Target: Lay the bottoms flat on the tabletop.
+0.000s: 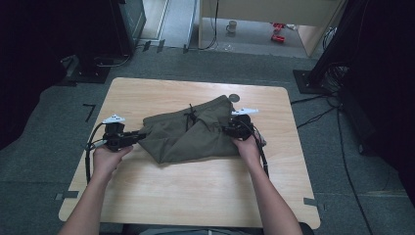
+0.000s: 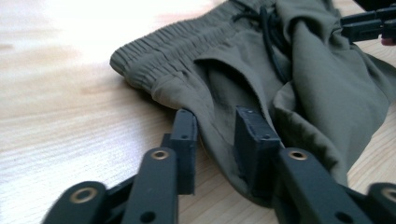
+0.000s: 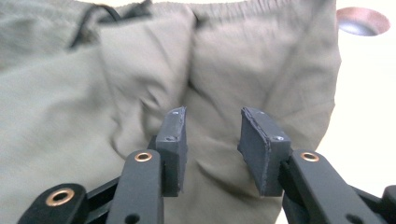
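One pale wooden table (image 1: 195, 196), rounded at its corners and smooth-grained, carries everything I handle. At its centre lies one pair of olive shorts (image 1: 195, 132): soft, creased woven cloth, folded, with a gathered elastic waistband and a black drawstring (image 2: 268, 32). My left gripper (image 2: 217, 128) holds its two matte black jaws parted, a hem fold lying loosely between them. My right gripper (image 3: 212, 133) stands parted over the cloth, gripping nothing. No legible writing.

A white mug (image 1: 231, 26) and some red things (image 1: 278, 32) sat on the floor beyond the wooden desk (image 1: 195, 191), with black cables (image 1: 323, 115) trailing over grey carpet (image 1: 29, 147).
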{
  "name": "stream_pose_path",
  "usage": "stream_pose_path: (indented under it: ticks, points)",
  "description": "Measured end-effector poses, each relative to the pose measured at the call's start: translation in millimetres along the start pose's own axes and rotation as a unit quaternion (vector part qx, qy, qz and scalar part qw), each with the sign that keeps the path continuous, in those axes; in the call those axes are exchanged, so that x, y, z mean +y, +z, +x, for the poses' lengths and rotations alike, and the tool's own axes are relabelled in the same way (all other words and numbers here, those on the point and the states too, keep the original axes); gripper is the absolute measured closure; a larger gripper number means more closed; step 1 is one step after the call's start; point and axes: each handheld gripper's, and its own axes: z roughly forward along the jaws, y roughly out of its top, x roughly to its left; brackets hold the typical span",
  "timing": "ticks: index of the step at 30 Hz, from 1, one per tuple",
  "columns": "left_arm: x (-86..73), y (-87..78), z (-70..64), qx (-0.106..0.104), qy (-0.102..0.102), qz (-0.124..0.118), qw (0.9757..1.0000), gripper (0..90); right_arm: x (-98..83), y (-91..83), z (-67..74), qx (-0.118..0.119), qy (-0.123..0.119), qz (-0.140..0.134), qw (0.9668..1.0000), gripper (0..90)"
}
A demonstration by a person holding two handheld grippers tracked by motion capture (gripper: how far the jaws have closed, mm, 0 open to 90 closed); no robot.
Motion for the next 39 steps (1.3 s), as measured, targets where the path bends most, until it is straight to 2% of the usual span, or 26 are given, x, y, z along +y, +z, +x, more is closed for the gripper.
stream_pose_path:
  ticks: [8,10,14,16,18,20,21,23,25,27,31,35,39]
  points:
    - [1.7,-15.1,-0.4,-0.003,-0.012,-0.026,0.9996,57.5,24.4,7.3,17.9,0.02,-0.019,-0.015,0.9995,54.6]
    - [1.5,-13.1,-2.7,-0.013,-0.012,-0.023,0.9996,57.0,27.2,12.8,21.5,0.023,-0.018,-0.01,0.9995,52.3]
    - [0.4,-1.9,-11.4,-0.027,0.003,-0.004,0.9996,56.2,30.4,24.1,26.4,0.02,-0.016,-0.003,0.9997,50.9]
    - [-0.9,4.6,-14.5,-0.028,0.012,0.006,0.9995,55.9,30.5,29.6,27.3,0.019,-0.015,-0.004,0.9997,54.6]
    - [-2.0,9.9,-16.2,-0.026,0.022,0.014,0.9993,55.6,29.0,34.6,26.9,0.017,-0.014,0.002,0.9998,65.2]
    - [-2.4,12.8,-17.0,-0.026,0.024,0.016,0.9992,55.6,27.5,37.0,26.7,0.021,-0.003,0.014,0.9997,79.0]
    - [-2.7,13.7,-17.5,-0.028,0.023,0.016,0.9992,55.6,27.5,35.9,27.1,0.025,0.01,0.022,0.9994,82.7]
    - [-2.6,15.4,-19.2,-0.026,0.027,0.018,0.9991,55.6,29.8,29.7,28.9,0.027,0.014,0.023,0.9993,85.8]
    - [-2.2,17.1,-20.3,-0.024,0.029,0.017,0.9991,54.9,33.7,19.0,32.4,0.024,0.003,0.018,0.9995,86.2]
    - [-1.6,18.0,-20.9,-0.024,0.028,0.017,0.9992,54.4,37.0,5.7,36.3,0.022,-0.015,0.006,0.9996,86.2]
    - [-0.4,20.8,-23.1,-0.023,0.032,0.016,0.9991,54.2,38.5,-23.3,44.9,0.029,-0.023,-0.021,0.9991,86.2]
    - [1.8,25.7,-24.9,-0.029,0.032,0.015,0.999,54.3,33.3,-51.4,53.1,0.03,-0.036,-0.042,0.998,86.1]
    - [4.8,34.2,-30.1,-0.035,0.04,0.02,0.9984,54.3,22.6,-72.7,59.0,0.031,-0.039,-0.058,0.9971,85.9]
